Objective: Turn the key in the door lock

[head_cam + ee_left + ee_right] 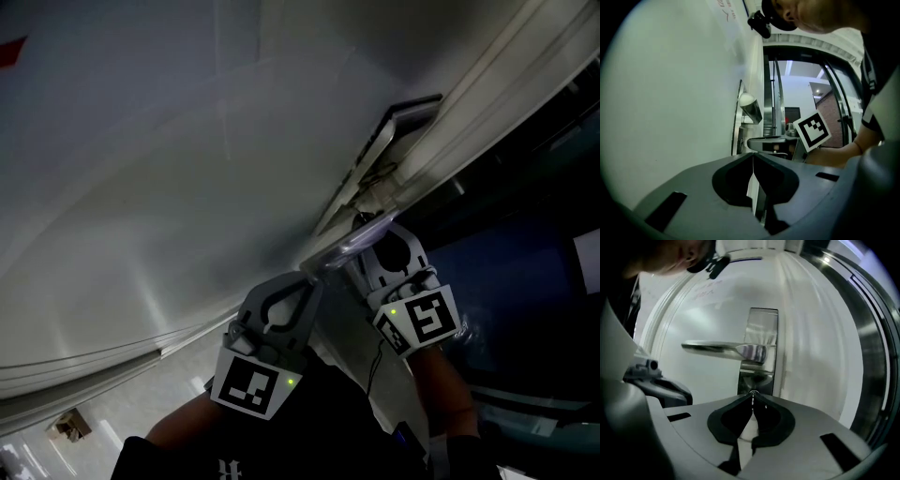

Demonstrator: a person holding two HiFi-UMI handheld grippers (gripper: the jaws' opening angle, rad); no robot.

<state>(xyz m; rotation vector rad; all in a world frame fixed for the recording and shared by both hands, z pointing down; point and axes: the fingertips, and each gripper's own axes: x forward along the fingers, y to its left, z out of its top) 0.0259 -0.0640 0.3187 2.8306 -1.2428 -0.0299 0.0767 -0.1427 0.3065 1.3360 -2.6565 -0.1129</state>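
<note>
Two grippers sit low in the frame against the white door [141,187]. The right gripper [752,396] has its jaws drawn together at the tips, pinched on a thin bright sliver that looks like the key [751,400] seen edge-on. It sits at the foot of the lock plate [761,324], just under the lever handle [722,348], at the centre of the right gripper view. Little of the key shows beyond that glint.

The left gripper [753,158] is closed too, its jaws meeting along a fine seam with nothing between them. It hangs beside the right one, close to the door face but apart from the handle. The right gripper's marker cube [812,130] shows past it, right of centre in the left gripper view.

For room, the handle runs leftward directly above the right gripper. The dark metal door frame [872,343] curves down the right edge of that view. The left gripper's grey body crowds the lower left.
</note>
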